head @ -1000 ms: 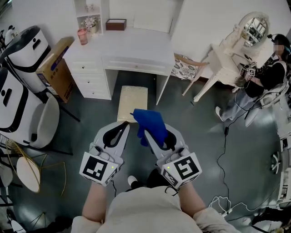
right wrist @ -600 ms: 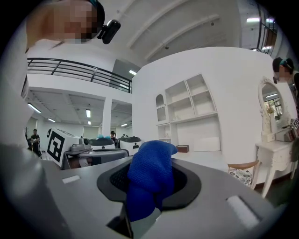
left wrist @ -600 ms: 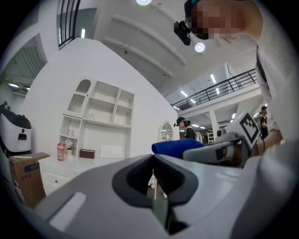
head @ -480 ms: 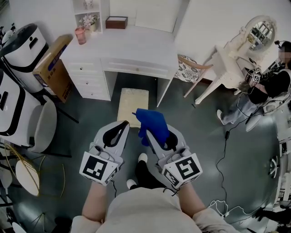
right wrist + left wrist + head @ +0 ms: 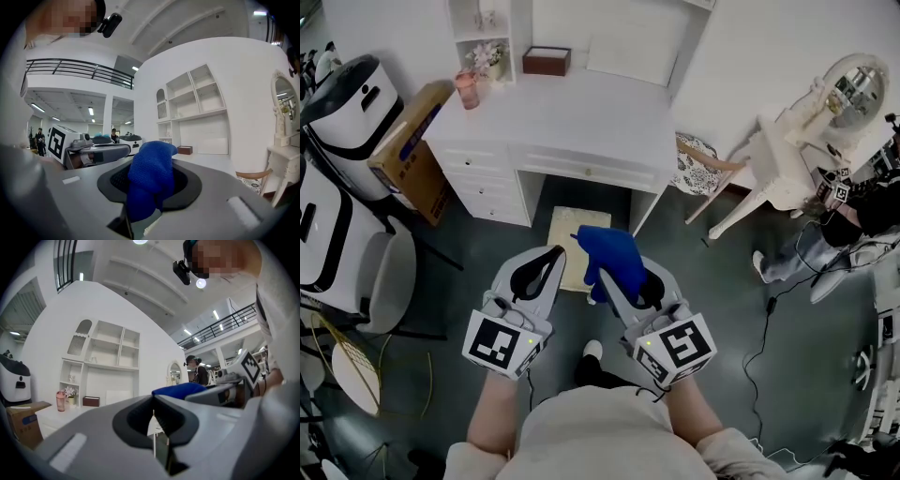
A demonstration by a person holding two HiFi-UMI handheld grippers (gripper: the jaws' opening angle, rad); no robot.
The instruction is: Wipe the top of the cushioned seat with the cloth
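Closer than a second ago, the cushioned seat (image 5: 565, 239) stands before the bench (image 5: 572, 112), under the gripper tips. The right gripper (image 5: 614, 281) clamps the blue cloth (image 5: 609, 253) above it; the left gripper (image 5: 551, 264) has its jaws together, empty.

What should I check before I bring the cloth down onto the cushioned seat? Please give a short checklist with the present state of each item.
1. Blue cloth gripped by the right gripper: ok, jaws shut on it.
2. Left gripper free: ok, shut with nothing between its jaws.
3. Cushioned seat top free of things: ok where visible; its near part is hidden behind the cloth and grippers.
4. Cloth touching the seat: not ok, it is held above it.
5. Seat's far end clear of the desk: cannot tell.
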